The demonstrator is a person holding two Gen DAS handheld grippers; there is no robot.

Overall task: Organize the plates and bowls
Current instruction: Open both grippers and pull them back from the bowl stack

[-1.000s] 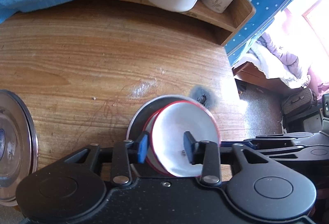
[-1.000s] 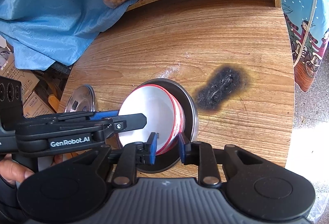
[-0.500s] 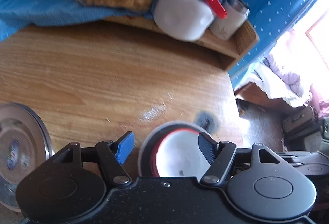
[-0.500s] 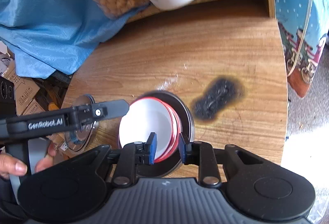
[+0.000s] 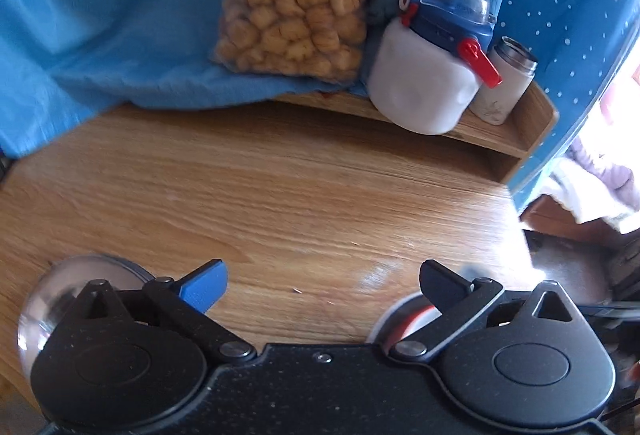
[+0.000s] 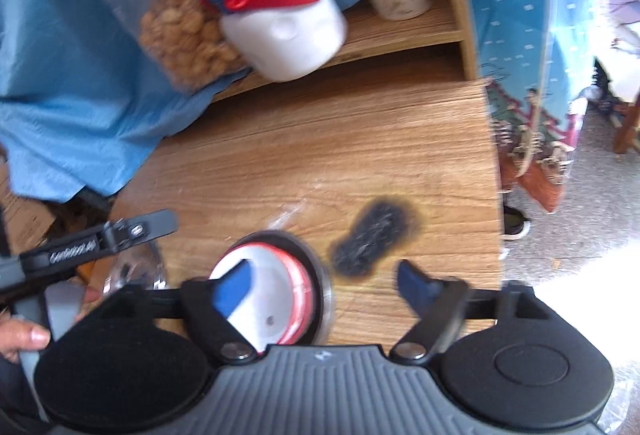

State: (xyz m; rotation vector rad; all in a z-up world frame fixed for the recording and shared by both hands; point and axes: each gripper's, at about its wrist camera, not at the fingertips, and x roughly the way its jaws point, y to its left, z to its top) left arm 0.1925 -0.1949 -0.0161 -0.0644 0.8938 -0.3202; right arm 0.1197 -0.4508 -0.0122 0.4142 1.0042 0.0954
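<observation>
Nested white bowls with red rims (image 6: 276, 267) sit in a steel dish (image 6: 322, 277) on the wooden table (image 6: 360, 139). My right gripper (image 6: 326, 285) hovers just above them with its jaws opening wide. Its left pad (image 6: 234, 287) overlaps the bowls in view, and nothing is gripped. In the left wrist view my left gripper (image 5: 322, 283) is also opening, with only bare table between its fingers. The bowl stack (image 5: 408, 319) peeks out under its right finger, and a steel plate (image 5: 68, 275) lies behind its left finger. The left gripper's finger (image 6: 140, 229) shows at the left of the right wrist view.
A wooden shelf (image 6: 400, 31) at the back holds a bag of snacks (image 5: 296, 3), a white jar with a blue lid (image 5: 424, 75) and a white tumbler (image 5: 504, 83). Blue cloth (image 5: 100, 35) drapes behind. A burn mark (image 6: 372, 235) is beside the dish. The table ends at the right (image 6: 494, 195).
Both grippers have opened and let go of the red-rimmed bowl. Both have lifted and drawn back, with the views tilting up toward the shelf.
</observation>
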